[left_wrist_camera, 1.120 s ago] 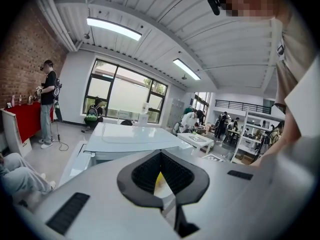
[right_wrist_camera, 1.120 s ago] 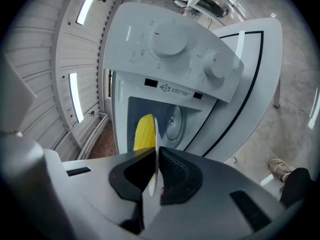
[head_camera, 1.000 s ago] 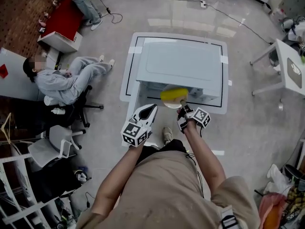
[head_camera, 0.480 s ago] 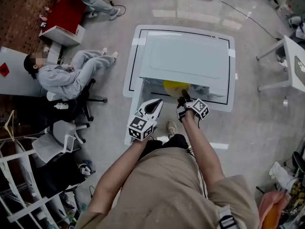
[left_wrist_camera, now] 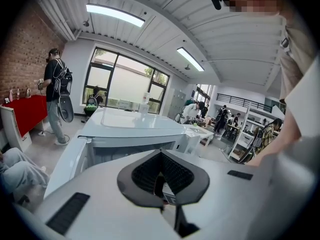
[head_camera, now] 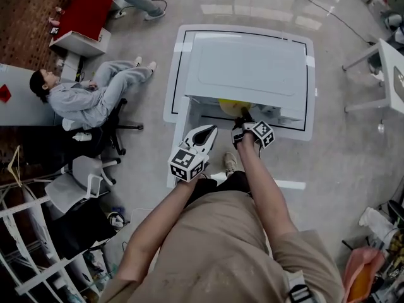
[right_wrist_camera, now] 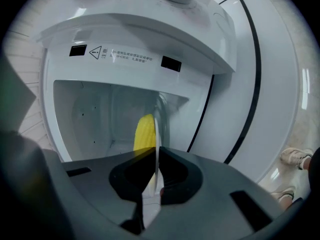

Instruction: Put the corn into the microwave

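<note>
The white microwave (head_camera: 249,68) stands on a white table (head_camera: 309,125), and its door (head_camera: 178,145) hangs open on the left. My right gripper (head_camera: 243,124) is shut on the rim of a thin white plate (right_wrist_camera: 157,134), which shows edge-on between the jaws. The yellow corn (right_wrist_camera: 144,131) lies on that plate, just inside the microwave's cavity (right_wrist_camera: 90,114). In the head view only a sliver of corn (head_camera: 232,106) shows under the microwave's top edge. My left gripper (head_camera: 205,134) hovers in front of the open door, shut and holding nothing. It faces the microwave (left_wrist_camera: 130,126).
A person in grey (head_camera: 82,100) sits on the floor at the left beside an office chair (head_camera: 69,182). A red table (head_camera: 88,11) stands at the far left and another white table (head_camera: 391,74) at the right. Cables lie on the floor behind the microwave table.
My right gripper has carried the plate and corn forward and down into the microwave's opening, so most of the corn is now hidden. The left gripper has sunk slightly.
</note>
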`<state>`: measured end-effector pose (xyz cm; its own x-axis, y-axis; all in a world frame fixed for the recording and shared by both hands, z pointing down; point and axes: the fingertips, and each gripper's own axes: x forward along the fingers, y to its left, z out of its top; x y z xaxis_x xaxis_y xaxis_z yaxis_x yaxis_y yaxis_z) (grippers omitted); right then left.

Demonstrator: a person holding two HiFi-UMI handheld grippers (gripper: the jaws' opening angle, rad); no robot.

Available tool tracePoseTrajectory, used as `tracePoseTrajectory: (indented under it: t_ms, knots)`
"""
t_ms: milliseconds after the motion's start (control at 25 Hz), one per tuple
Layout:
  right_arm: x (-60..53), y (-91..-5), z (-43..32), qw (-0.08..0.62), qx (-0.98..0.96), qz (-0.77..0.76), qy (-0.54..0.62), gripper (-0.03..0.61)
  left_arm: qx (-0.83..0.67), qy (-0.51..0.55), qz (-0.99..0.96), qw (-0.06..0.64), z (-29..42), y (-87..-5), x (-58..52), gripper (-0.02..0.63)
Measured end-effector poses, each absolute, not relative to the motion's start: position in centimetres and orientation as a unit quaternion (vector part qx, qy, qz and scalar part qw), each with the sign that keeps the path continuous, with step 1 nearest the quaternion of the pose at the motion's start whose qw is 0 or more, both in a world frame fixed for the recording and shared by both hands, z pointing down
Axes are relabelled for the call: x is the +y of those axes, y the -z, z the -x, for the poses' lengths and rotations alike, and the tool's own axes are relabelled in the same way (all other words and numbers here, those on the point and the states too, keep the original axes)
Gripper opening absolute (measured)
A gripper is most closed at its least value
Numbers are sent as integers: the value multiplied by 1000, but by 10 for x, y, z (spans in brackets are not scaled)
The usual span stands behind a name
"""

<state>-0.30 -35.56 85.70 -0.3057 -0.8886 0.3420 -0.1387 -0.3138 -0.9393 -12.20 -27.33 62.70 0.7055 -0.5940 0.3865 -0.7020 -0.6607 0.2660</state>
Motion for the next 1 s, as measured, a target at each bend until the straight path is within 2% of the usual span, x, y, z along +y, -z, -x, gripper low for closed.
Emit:
tracePoseTrajectory:
  t_ms: [600,720,840,1000]
  knots:
    - [-372,-864,11,287,467,504,667,23,-358,-122,-904,201,132,-609,-251,2]
    - [-373,-859,15,284,489,488,665,129,-355,-126,-906,196,133,-607,-245,2]
    - [-369,-854,16,277,509,480,659,165,-354,-128,-906,194,133,-608,-243,2]
    - [-356,-851,10,229,557,504,619,200,-353,-127,-906,197,131,-609,-240,2]
